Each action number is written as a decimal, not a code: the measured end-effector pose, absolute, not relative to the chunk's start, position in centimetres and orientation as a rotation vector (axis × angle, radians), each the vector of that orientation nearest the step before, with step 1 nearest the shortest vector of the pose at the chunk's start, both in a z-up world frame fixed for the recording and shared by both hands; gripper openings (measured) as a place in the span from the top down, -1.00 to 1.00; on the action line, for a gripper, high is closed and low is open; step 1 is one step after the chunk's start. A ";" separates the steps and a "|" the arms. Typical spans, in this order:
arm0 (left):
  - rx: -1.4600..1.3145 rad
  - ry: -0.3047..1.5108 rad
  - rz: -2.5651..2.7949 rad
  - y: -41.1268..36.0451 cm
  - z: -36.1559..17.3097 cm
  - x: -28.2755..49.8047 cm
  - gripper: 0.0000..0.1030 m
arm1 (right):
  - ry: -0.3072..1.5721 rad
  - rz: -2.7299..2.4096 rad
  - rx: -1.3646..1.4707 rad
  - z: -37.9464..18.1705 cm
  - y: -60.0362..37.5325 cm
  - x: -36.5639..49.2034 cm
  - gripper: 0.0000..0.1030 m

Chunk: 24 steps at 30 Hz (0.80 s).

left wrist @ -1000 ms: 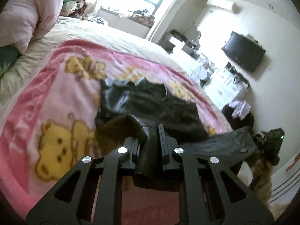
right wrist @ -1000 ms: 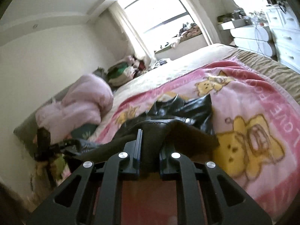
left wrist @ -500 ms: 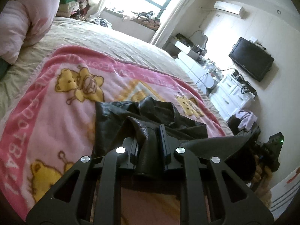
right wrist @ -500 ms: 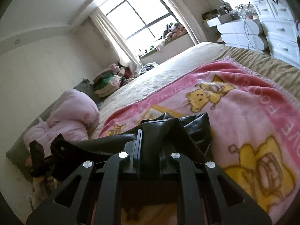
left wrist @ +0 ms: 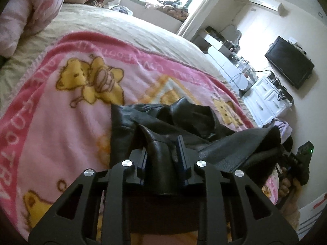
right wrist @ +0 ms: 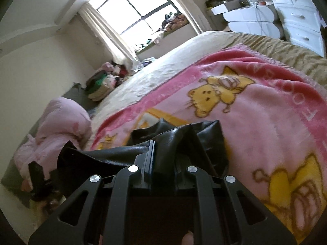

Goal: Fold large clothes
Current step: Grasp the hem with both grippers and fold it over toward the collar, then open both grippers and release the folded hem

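Where the folds bunch between the fingers, pad contact is hard to make out.
Left claw (left wrist: 162, 153): jaws opening, black leather jacket (left wrist: 184, 120) between them.
Right claw (right wrist: 163, 159): nearly closed, gripping a jacket fold.
Jacket position: on pink blanket (left wrist: 61, 122), directly ahead of both claws.
Cut off: bed (right wrist: 163, 65) edges.

black leather jacket (left wrist: 184, 122), crumpled, on blanket

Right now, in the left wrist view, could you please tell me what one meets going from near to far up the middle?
Left gripper → black leather garment → pink bear blanket → beige bedspread → window ledge.
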<state>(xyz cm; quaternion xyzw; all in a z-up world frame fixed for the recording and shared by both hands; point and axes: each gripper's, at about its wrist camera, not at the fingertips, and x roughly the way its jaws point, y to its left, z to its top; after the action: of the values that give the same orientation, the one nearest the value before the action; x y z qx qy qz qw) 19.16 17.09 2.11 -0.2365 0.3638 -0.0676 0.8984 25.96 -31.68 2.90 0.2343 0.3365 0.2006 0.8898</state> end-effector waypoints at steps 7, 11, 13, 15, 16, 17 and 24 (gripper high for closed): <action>-0.499 0.779 -0.135 17.4 0.2 20.7 0.61 | 0.753 0.378 0.479 0.3 -31.6 27.5 0.67; -0.508 0.767 -0.146 17.4 0.4 20.8 0.53 | 0.764 0.373 0.480 -0.2 -31.7 27.9 0.53; -0.510 0.762 -0.158 17.4 0.6 20.7 0.39 | 0.748 0.370 0.474 0.0 -31.9 27.7 0.19; -0.512 0.756 -0.178 17.3 0.9 20.6 0.17 | 0.717 0.365 0.472 0.5 -32.3 27.4 -0.06; -0.508 0.748 -0.182 17.2 1.2 20.5 0.08 | 0.703 0.360 0.459 0.8 -32.4 27.2 -0.11; -0.492 0.727 -0.168 17.2 1.8 20.2 0.04 | 0.693 0.357 0.444 1.0 -32.4 27.1 -0.11; -0.407 0.673 -0.115 17.3 3.2 19.5 -0.14 | 0.658 0.294 0.264 1.5 -31.3 26.5 -0.27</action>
<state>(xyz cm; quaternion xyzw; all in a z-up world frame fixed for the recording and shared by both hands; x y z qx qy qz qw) 19.49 17.29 3.21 -0.1980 0.3276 -0.0560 0.9221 26.51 -31.33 1.49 0.1286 0.3208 0.1435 0.9273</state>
